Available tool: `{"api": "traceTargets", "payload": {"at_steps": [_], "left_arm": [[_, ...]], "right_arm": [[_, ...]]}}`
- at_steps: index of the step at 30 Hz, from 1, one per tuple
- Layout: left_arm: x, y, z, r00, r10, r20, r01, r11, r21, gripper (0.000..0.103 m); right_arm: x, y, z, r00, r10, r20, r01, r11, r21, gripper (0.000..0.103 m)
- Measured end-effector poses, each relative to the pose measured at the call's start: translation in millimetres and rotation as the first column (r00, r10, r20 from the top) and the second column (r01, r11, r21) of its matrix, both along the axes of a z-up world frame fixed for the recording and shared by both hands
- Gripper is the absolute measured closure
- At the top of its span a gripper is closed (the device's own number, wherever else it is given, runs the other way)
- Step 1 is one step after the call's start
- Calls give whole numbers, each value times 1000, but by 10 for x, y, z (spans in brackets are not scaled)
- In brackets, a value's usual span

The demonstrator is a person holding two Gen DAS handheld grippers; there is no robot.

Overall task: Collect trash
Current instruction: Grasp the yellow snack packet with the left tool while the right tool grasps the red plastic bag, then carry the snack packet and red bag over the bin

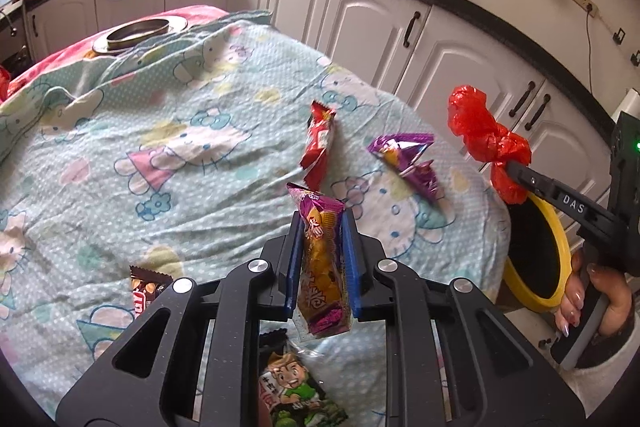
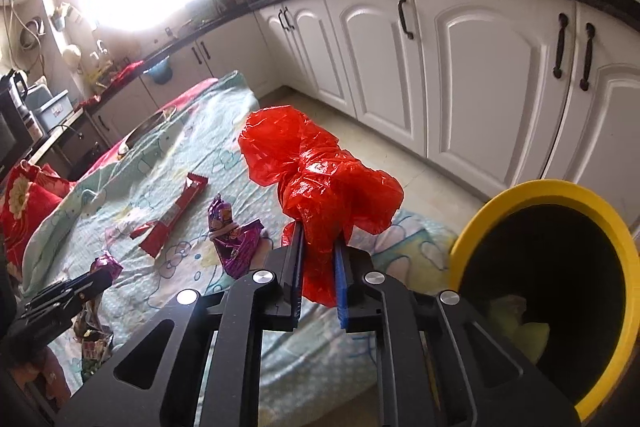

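At frame centre the left gripper is clamped on a glossy purple-and-orange crinkled snack packet above the cartoon-cat cloth, while at right the right gripper, its finger lettered "DAS", pinches a wrinkled red plastic bag beside the yellow-rimmed black bin.

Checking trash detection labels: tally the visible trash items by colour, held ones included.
Purple: 2, snack packet in the left gripper, crumpled wrapper on the cloth
Red: 2, plastic bag in the right gripper, long wrapper
Brown: 1, wrapper
Green: 1, cartoon packet
Total: 6
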State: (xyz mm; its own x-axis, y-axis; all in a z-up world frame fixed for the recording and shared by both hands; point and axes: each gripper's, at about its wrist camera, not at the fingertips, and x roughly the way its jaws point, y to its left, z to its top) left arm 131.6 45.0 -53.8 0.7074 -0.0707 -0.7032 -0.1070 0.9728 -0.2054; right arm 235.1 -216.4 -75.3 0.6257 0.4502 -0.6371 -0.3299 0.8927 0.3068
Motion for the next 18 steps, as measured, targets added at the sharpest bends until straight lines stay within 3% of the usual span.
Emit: {"api": "traceTargets", "payload": {"at_steps": [18], "left_arm": [[-75, -388, 417, 990, -77, 120, 78, 997, -3, 90]], "right_arm": [[-474, -320, 308, 996, 21, 81, -20, 1000, -7, 90]]}}
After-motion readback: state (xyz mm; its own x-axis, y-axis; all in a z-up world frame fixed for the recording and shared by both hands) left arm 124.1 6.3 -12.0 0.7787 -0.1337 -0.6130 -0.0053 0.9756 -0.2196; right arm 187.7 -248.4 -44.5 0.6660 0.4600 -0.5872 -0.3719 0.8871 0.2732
